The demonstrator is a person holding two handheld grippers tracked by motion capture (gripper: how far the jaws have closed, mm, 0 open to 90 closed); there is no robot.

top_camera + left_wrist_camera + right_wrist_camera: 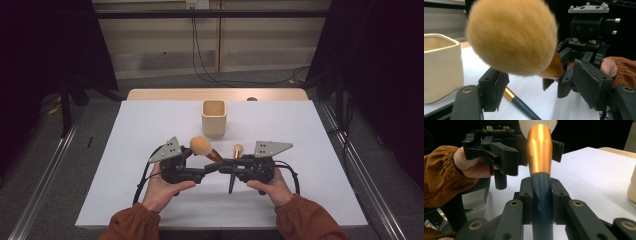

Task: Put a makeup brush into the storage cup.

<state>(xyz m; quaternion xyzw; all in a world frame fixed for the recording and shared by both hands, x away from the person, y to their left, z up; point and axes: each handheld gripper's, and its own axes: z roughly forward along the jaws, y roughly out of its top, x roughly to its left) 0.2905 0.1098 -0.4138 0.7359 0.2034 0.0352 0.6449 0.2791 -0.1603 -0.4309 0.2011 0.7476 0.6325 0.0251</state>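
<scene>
Both forearms wear rust-orange ribbed sleeves with gathered cuffs; the left tool [186, 167] and right tool [250, 167] are matte black, their linkage arms pinned with brass-ringed rivets; each carries a grey three-cornered plate studded with small holes on top; a black cable loops from each toward 6 o'clock.

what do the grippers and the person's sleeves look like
Both the left gripper and the right gripper are black, with hinged jaws, brass-coloured rivets and dark pads. Each carries a grey three-cornered plate and trails a black cable. The sleeves are rust-orange ribbed fabric with gathered cuffs.
</scene>
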